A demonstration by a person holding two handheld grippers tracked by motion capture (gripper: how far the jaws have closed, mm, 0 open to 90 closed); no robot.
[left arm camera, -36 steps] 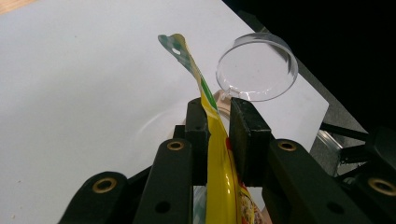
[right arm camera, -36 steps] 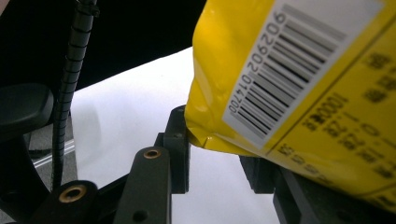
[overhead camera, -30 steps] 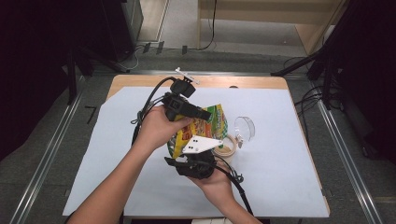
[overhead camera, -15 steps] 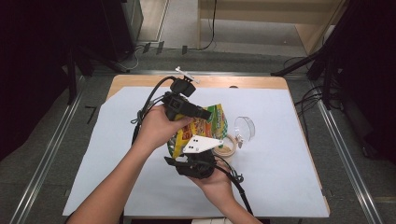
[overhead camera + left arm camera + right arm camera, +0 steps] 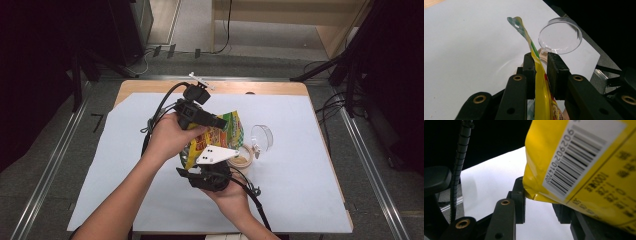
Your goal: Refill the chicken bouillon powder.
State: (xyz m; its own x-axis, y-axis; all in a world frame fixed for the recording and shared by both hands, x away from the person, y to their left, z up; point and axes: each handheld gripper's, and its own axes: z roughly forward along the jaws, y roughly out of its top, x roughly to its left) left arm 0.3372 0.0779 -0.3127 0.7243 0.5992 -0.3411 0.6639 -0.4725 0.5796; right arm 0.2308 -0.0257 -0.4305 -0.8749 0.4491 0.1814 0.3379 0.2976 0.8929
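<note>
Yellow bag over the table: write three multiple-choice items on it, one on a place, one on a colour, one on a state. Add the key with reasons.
1. In the high view, where is the clear round lid relative to the yellow bag?
A. to its right
B. to its left, at the table's far corner
C. under the person's forearm

2. What colour is the sheet covering the table?
A. red
B. white
C. black

3. What is the left gripper doing?
A. lying open on the sheet
B. clamping the clear round lid
C. clamping the yellow bag by its thin edge

Key: 1 A, the lid sits just right of the bag. 2 B, the sheet is plain white around the bag. 3 C, the left gripper view shows the bag's edge pinched between its jaws.
</note>
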